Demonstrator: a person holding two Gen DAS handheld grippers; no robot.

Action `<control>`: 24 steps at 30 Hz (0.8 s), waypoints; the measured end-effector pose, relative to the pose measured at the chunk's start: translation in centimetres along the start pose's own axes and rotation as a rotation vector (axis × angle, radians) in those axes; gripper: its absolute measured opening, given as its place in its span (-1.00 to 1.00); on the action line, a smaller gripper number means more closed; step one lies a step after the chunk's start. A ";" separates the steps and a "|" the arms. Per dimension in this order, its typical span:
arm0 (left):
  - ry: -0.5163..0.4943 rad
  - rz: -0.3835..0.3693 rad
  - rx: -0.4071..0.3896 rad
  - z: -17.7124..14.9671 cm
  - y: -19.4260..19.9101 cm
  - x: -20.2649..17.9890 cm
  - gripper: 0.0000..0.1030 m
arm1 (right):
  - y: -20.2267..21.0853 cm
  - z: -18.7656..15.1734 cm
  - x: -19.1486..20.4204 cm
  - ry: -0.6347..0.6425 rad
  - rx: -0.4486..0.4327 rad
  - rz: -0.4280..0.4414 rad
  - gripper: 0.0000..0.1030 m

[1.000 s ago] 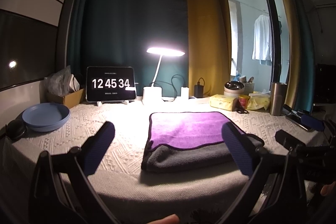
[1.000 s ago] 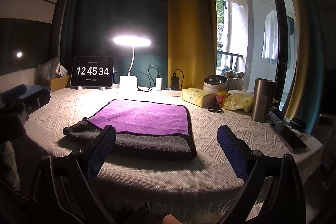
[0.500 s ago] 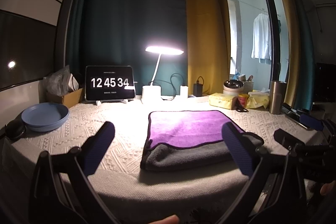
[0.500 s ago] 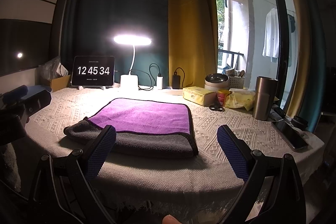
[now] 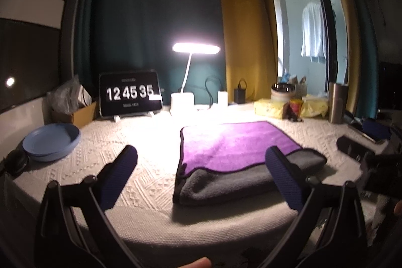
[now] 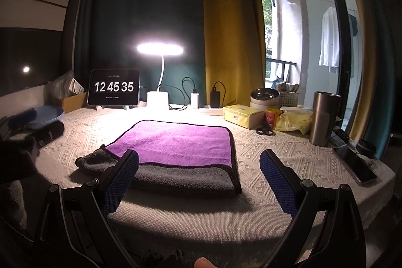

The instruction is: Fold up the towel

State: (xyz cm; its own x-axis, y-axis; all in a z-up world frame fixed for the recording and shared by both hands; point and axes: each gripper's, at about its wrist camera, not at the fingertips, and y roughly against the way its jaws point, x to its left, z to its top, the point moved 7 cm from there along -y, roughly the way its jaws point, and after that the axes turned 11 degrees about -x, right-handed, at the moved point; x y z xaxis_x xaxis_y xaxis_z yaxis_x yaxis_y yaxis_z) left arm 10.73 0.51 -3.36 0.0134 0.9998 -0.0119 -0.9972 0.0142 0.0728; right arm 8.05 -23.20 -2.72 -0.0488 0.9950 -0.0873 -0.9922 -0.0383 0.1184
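Reading 12 45 35, the clock (image 6: pixel 113 87) stands behind the folded towel (image 6: pixel 173 142); both tongs (image 5: pixel 201 162) (image 6: pixel 199 165) spread, empty.

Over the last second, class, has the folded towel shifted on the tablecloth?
No. The towel lies in the same spot relative to the lamp base and the clock tablet; only the clock's seconds changed.

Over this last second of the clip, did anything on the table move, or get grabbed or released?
Hardly anything. The clock ticked from 12:45:34 to 12:45:35. Nothing was gripped or released: the left gripper and right gripper are both open and empty as before, hovering at the table's near edge. The folded towel lies unmoved, purple side up with its grey layer showing along the front.
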 end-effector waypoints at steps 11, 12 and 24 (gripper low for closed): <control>0.036 -0.058 0.196 -4.0 -6.1 0.3 0.97 | -4.8 -1.8 -1.4 -0.008 0.110 0.059 0.75; 0.035 -0.060 0.207 -4.2 -6.4 0.2 0.97 | -5.4 -2.2 -1.6 -0.014 0.133 0.068 0.71; 0.035 -0.095 0.377 -7.9 -9.9 0.3 0.23 | -11.4 -6.9 -4.1 -0.102 0.373 0.073 0.34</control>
State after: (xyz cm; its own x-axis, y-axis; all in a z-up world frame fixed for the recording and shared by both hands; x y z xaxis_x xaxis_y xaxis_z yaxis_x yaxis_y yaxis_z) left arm 20.07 0.59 -12.00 0.0956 0.9930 -0.0697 -0.8948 0.1164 0.4310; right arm 18.82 -27.49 -10.52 -0.0878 0.9956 0.0315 -0.8758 -0.0922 0.4737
